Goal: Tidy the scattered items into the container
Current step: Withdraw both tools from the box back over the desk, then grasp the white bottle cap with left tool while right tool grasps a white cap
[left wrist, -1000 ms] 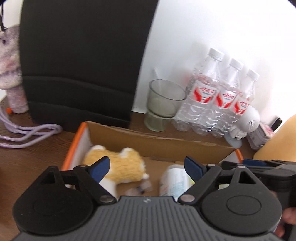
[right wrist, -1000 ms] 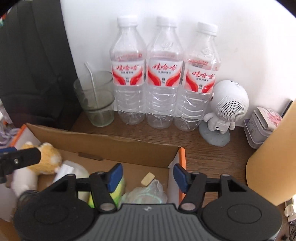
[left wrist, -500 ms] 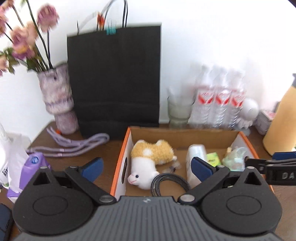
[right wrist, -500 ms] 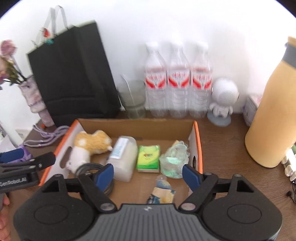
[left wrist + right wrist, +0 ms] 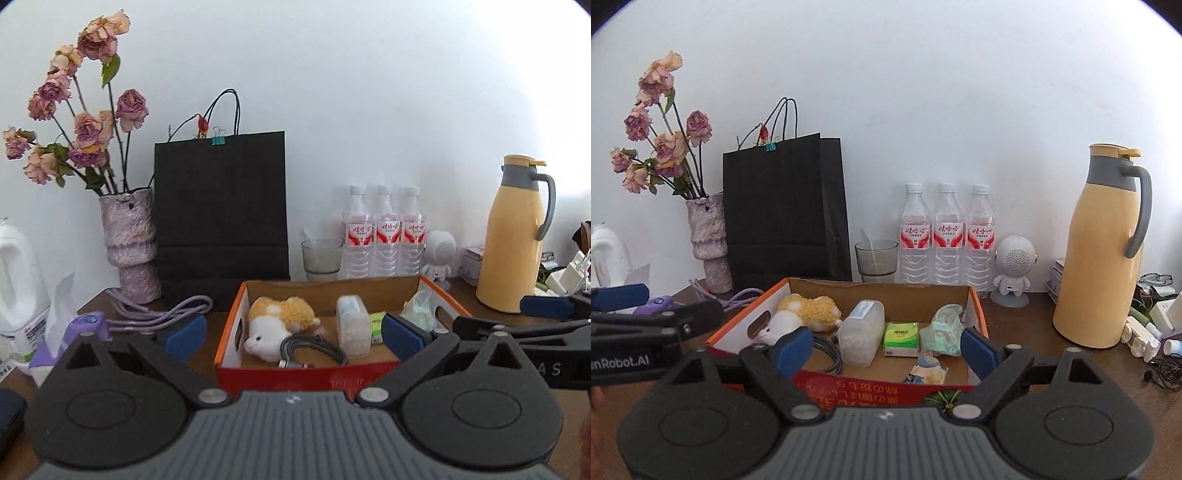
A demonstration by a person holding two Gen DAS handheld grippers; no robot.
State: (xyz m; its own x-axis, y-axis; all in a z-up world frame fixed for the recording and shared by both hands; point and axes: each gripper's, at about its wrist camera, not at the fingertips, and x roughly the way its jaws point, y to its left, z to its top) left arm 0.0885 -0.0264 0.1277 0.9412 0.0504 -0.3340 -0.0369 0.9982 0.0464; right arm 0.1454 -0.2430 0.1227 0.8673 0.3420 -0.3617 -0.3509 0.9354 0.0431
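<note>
Left gripper (image 5: 293,336) and right gripper (image 5: 886,345): both spread wide, holding nothing, poised at the near wall of the cardboard box (image 5: 882,386). Inside box: plush toy (image 5: 807,314), plastic jar (image 5: 860,334), tissue pack (image 5: 901,338), cable coil (image 5: 314,349). Snack wrapper (image 5: 927,371) seen only from right view.

A dark wooden table (image 5: 1027,328) carries a cardboard box (image 5: 977,314). Behind the box stand a black paper bag (image 5: 783,210), a glass (image 5: 876,258) and three water bottles (image 5: 947,236). Right of the box stands a yellow thermos jug (image 5: 1097,258); left, a vase (image 5: 707,243).
</note>
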